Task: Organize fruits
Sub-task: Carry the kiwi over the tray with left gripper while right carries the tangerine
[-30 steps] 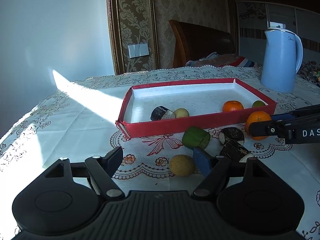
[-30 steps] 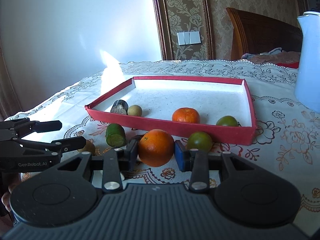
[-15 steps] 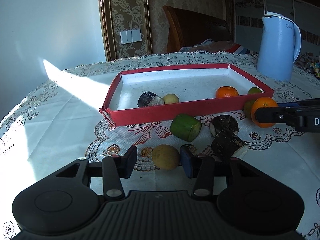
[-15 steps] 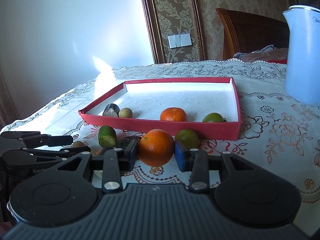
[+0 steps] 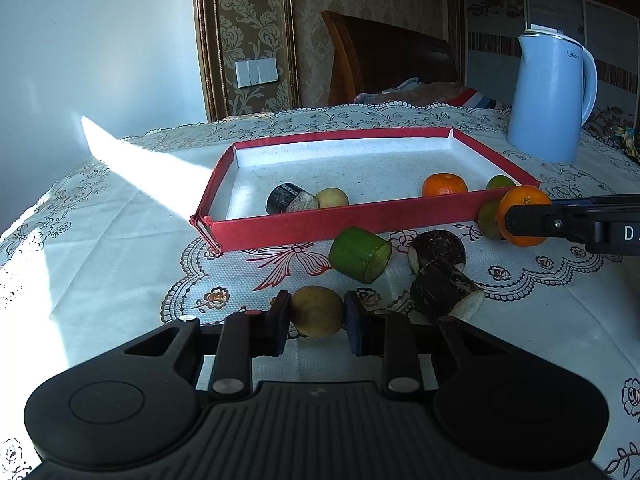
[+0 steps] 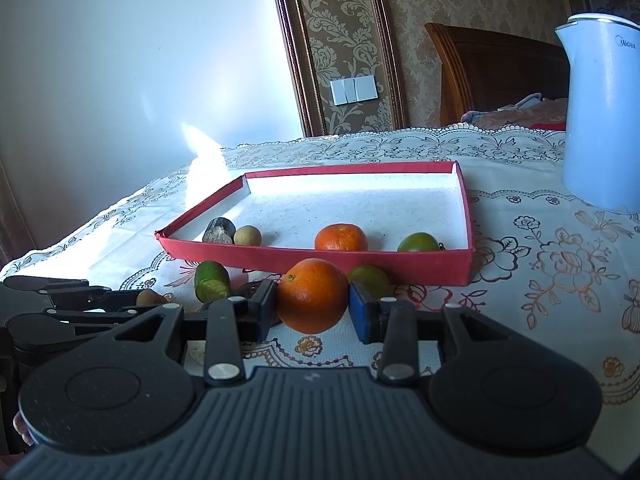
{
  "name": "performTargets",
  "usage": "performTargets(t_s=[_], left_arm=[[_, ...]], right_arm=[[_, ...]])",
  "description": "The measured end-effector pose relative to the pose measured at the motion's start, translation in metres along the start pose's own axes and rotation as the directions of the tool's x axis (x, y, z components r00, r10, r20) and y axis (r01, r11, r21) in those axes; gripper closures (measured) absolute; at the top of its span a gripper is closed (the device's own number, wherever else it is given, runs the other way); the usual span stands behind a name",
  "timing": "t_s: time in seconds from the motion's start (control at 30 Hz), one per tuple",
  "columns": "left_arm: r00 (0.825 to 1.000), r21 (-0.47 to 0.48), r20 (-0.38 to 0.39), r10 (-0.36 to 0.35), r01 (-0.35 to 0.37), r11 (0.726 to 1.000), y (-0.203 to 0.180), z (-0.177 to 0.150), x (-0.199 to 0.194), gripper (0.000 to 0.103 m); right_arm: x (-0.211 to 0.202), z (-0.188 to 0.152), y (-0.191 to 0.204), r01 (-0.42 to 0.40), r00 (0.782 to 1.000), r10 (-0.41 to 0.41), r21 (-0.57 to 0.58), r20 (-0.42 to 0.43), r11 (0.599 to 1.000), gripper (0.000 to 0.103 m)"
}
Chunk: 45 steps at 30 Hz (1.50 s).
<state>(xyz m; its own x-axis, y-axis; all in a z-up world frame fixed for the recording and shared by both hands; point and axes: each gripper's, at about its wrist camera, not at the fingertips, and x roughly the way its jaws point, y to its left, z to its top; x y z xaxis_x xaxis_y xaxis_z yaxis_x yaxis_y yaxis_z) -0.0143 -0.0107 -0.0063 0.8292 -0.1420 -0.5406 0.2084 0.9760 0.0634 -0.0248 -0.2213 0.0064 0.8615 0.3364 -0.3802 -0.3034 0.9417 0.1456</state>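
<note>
Your left gripper has just closed its jaws onto the yellowish round fruit at 6 o'clock of the red tray (right one grips an orange), so it can be lifted in.

Left black plastic two-finger gripper: ribbed matte housing along the bottom of the frame, two round side discs, silver screw heads on the finger arms, one blue pad. Right black two-finger gripper: same build; white "DA" lettering at the right edge of the left view.
</note>
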Motion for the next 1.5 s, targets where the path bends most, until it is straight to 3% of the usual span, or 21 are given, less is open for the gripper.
performTargets(t_s=[0.37, 0.53, 1.5], left_arm=[[0.991, -0.039, 0.092, 0.099, -0.096, 0.995, -0.006, 0.030, -0.002, 0.075], [0.987, -0.070, 0.113, 0.110, -0.103, 0.992, -0.010, 0.038, 0.002, 0.075], [0.981, -0.121, 0.119, 0.152, -0.138, 0.983, -0.026, 0.065, 0.037, 0.075]], right_arm=[[0.003, 0.011, 0.010, 0.034, 0.999, -0.033, -0.029, 0.028, 0.999, 0.066], [0.002, 0.013, 0.012, 0.061, 0.997, -0.059, -0.051, 0.050, 0.997, 0.066], [0.021, 0.027, 0.009, 0.103, 0.993, -0.099, -0.053, 0.065, 0.993, 0.066]])
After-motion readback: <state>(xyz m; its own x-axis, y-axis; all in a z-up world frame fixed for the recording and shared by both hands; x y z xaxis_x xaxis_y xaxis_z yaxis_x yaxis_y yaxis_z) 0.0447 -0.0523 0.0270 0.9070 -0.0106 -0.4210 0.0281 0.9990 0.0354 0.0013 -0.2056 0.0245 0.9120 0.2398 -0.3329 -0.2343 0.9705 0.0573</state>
